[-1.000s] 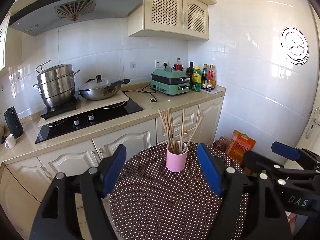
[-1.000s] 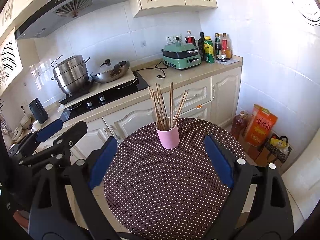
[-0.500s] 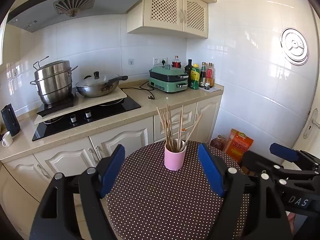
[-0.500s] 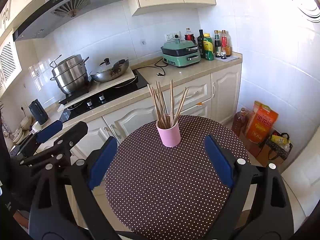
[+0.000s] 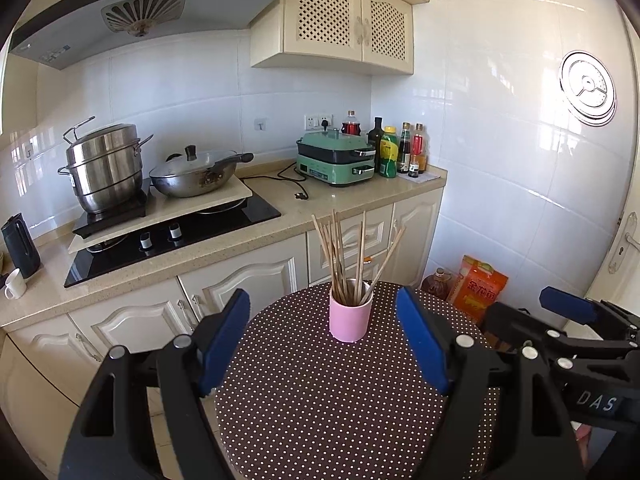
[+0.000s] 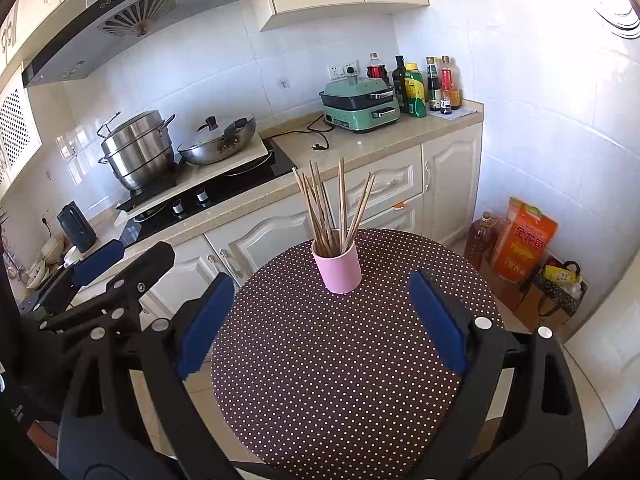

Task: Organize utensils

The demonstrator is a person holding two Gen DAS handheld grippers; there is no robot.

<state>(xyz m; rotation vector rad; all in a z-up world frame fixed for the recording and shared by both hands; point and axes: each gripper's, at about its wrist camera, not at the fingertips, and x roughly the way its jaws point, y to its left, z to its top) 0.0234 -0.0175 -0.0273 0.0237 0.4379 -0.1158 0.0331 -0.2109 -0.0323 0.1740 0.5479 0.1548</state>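
A pink cup [image 5: 349, 319] stood upright on the round, polka-dotted surface [image 5: 320, 408], toward its far side, with a loose bundle of wooden chopsticks [image 5: 347, 252] fanning out of its top. The left hand-held gripper [image 5: 323, 344] hung over the near part of the surface, its blue pads spread wide with nothing between them. The right hand-held gripper [image 6: 320, 320] sat just beside it, likewise gaping and empty, both pointing toward the cup but apart from it. Behind ran the kitchen counter with a steel steamer pot [image 5: 105, 168], a lidded wok [image 5: 196, 174] and a green cooker [image 5: 336, 158].
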